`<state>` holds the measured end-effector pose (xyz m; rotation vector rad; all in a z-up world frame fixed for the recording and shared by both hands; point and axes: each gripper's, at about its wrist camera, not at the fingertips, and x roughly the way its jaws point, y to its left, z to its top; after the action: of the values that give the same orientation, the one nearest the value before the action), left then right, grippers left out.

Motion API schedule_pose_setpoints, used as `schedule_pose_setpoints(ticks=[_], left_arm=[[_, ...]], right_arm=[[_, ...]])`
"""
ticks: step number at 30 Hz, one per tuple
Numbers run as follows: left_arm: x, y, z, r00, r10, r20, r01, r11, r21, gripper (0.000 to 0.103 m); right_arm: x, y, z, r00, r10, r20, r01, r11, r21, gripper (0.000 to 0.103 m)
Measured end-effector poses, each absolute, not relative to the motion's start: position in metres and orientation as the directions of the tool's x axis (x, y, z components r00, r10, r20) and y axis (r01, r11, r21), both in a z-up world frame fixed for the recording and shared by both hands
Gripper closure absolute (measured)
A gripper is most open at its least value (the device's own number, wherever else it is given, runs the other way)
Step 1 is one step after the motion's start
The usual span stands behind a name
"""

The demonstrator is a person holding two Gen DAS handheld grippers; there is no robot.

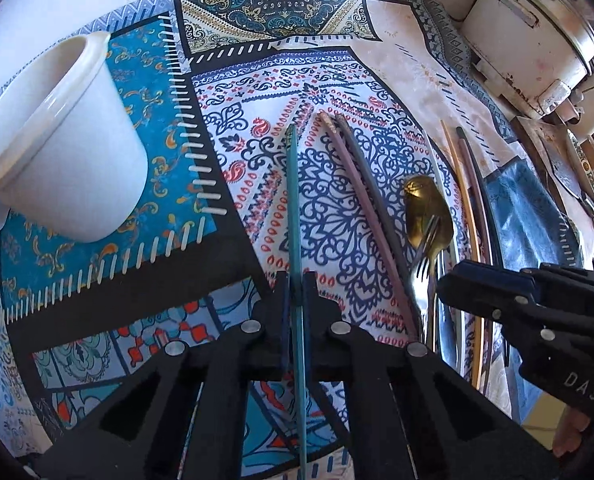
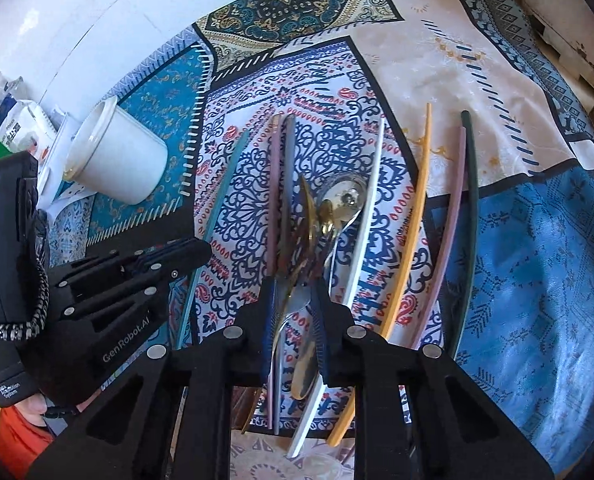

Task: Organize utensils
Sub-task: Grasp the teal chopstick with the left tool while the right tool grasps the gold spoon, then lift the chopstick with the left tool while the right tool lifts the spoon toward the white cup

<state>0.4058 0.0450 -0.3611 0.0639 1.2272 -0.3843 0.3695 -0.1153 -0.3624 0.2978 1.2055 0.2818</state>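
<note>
My left gripper (image 1: 295,286) is shut on a teal chopstick (image 1: 293,200) that points away over the patterned tablecloth. A white cup (image 1: 69,152) lies on its side to the left, also in the right wrist view (image 2: 117,160). My right gripper (image 2: 293,300) is closed around a bundle of metal cutlery: a gold spoon (image 2: 309,216), a silver spoon (image 2: 347,196) and a fork. Pink and grey chopsticks (image 1: 357,200) lie beside them. White (image 2: 361,220), orange (image 2: 413,216), pink (image 2: 449,220) and dark green (image 2: 471,200) chopsticks lie to the right.
The patterned tablecloth (image 1: 281,12) covers the table. White appliances (image 1: 537,32) stand at the back right. Packages and clutter (image 2: 13,128) sit at the far left behind the cup. A blue cloth patch (image 2: 537,260) lies at the right.
</note>
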Motion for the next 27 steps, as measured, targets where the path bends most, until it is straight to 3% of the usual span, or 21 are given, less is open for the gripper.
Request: schedule_pose_setpoints(ticks=[5, 6, 9, 16, 27], left_arm=[[0.399, 0.046, -0.362, 0.286, -0.239, -0.928, 0.336, 0.932, -0.136, 0.099], [0.398, 0.047, -0.362, 0.307, -0.194, -0.932, 0.333, 0.939, -0.086, 0.099], [0.397, 0.045, -0.362, 0.309, -0.188, -0.932, 0.339, 0.938, -0.077, 0.099], [0.401, 0.043, -0.363, 0.292, -0.189, -0.937, 0.356, 0.931, -0.076, 0.099], [0.413, 0.036, -0.366, 0.277, -0.215, -0.937, 0.353, 0.929, -0.109, 0.099]], right_arm=[[0.375, -0.111, -0.371, 0.312, 0.352, -0.882, -0.046, 0.933, 0.356, 0.087], [0.377, -0.110, -0.373, 0.307, 0.346, -0.887, -0.044, 0.936, 0.350, 0.087], [0.378, -0.107, -0.376, 0.312, 0.328, -0.892, -0.041, 0.942, 0.332, 0.092], [0.379, -0.105, -0.373, 0.339, 0.317, -0.886, -0.055, 0.947, 0.317, 0.100], [0.376, -0.125, -0.347, 0.424, 0.296, -0.856, -0.047, 0.951, 0.305, 0.100]])
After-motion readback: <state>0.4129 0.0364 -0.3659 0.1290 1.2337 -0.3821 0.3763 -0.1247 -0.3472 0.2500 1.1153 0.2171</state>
